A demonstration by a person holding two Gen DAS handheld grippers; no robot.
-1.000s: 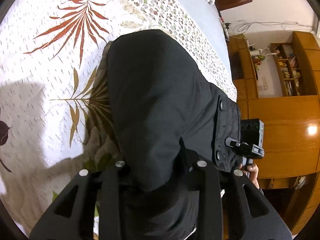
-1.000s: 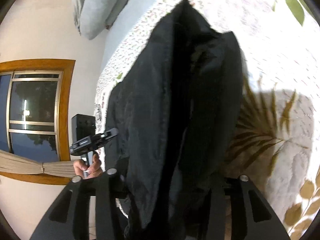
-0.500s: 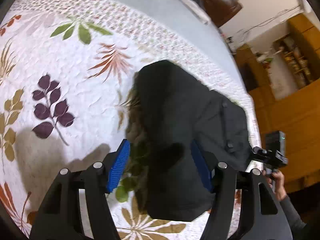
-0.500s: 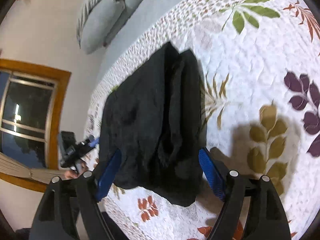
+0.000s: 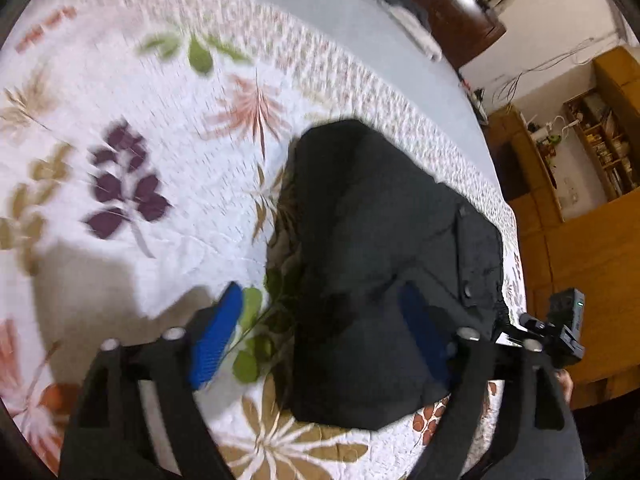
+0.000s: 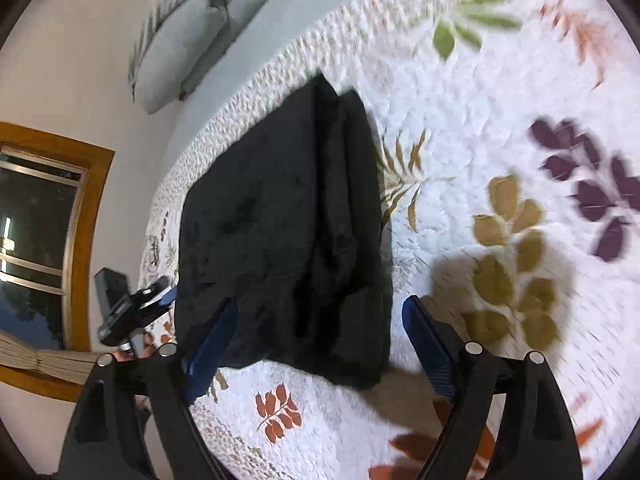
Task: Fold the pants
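Black pants (image 5: pixel 384 264) lie folded in a compact stack on the leaf-print quilt (image 5: pixel 152 152). Left gripper (image 5: pixel 324 336) and right gripper (image 6: pixel 320 332) both spread wide, holding nothing. Risk: a low finger snags the top layer, undoing the fold.

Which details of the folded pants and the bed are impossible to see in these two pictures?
- Left wrist view: the bedspread print is motion-blurred.
- Right wrist view: the black pants show no seams; the fabric is too dark.
- Both views: layers beneath the pants' top fold are hidden.
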